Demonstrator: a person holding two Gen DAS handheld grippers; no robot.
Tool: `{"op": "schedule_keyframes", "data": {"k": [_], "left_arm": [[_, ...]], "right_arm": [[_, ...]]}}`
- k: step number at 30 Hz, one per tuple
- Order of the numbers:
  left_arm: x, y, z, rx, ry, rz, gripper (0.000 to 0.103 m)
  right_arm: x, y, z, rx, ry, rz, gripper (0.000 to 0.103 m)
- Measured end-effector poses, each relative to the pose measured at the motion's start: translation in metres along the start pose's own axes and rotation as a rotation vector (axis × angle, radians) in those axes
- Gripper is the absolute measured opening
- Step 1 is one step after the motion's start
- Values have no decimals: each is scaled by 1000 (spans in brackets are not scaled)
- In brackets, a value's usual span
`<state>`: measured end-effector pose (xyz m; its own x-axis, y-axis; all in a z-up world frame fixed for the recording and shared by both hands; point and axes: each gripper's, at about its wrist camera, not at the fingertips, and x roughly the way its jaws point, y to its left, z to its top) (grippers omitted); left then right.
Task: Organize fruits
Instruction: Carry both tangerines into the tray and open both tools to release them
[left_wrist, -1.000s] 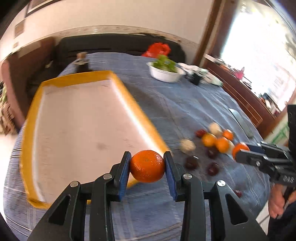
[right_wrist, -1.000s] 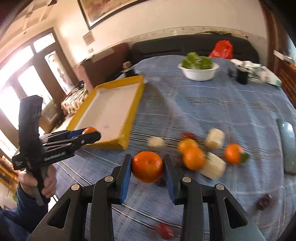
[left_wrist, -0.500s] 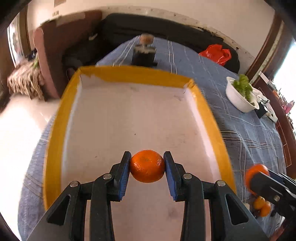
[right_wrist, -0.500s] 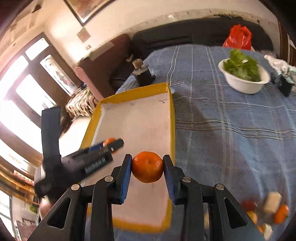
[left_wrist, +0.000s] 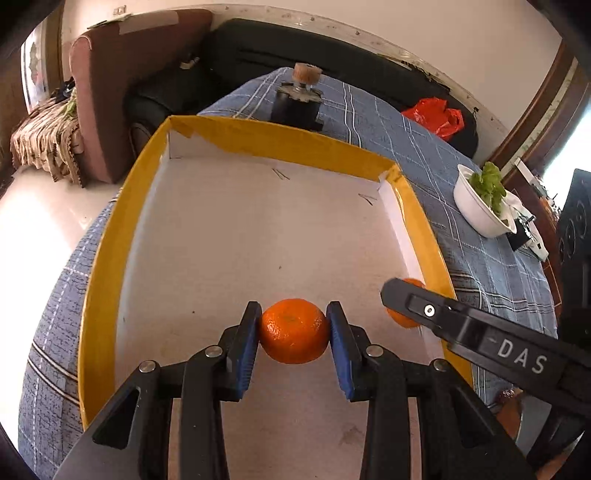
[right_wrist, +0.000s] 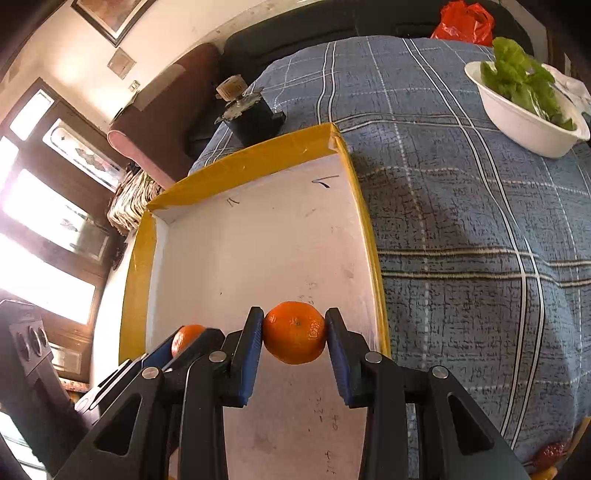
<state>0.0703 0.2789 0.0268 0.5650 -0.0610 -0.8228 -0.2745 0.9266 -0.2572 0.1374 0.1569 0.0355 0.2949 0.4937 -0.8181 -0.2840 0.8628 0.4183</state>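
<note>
**Now two tangerines hang over the yellow tray, one in each tool**

Both fruits are off the worktop and above the yellow-rimmed tray (left_wrist: 110, 258), whose white floor is bare. The left gripper (left_wrist: 293, 334) has its jaws drawn in narrow on a tangerine (left_wrist: 293, 330), blue pads pressing its two sides, above the tray's near half. The right gripper (right_wrist: 294, 334) holds a second tangerine (right_wrist: 294, 332) the same way, close to the tray's right wall; in the left wrist view it shows as a black arm crossing that wall with orange peeking behind it.

Handling, as a judgement: each fruit looks light, with a loose, pebbled peel over soft flesh. It should give a little under the pads and not slip, but a hard squeeze could bruise or split it. The widest girth, where the pads sit now, is the sound place to hold.

Orientation: a tangerine is a flattened ball, so it has no real long axis, only a short one from stem to base. On the right-hand fruit a small stem dimple faces the camera and slightly up. The left-hand fruit shows a faint dimple near its top. Set down on a rounded side, either may roll towards the tray's wall.
</note>
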Motion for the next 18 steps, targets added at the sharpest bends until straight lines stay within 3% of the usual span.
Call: {"op": "schedule_keyframes", "data": {"k": [4, 8, 10, 12, 15, 18], "left_arm": [[4, -1, 0, 5, 27, -8, 35], [5, 0, -1, -4, 29, -7, 37], [3, 0, -1, -7, 20, -6, 52], [2, 0, -1, -4, 15, 1, 58], [-1, 0, -1, -1, 5, -1, 60], [-15, 0, -1, -1, -61, -12, 60]], "right_arm": [[2, 4, 0, -14, -1, -10, 39], [2, 4, -1, -17, -7, 12, 47], [-1, 3, -4, -12, -8, 20, 48], [-8, -2, -7, 2, -12, 44, 48], [-30, -11, -17, 21, -31, 76, 48], [-64, -22, -34, 28, -60, 105, 48]]}}
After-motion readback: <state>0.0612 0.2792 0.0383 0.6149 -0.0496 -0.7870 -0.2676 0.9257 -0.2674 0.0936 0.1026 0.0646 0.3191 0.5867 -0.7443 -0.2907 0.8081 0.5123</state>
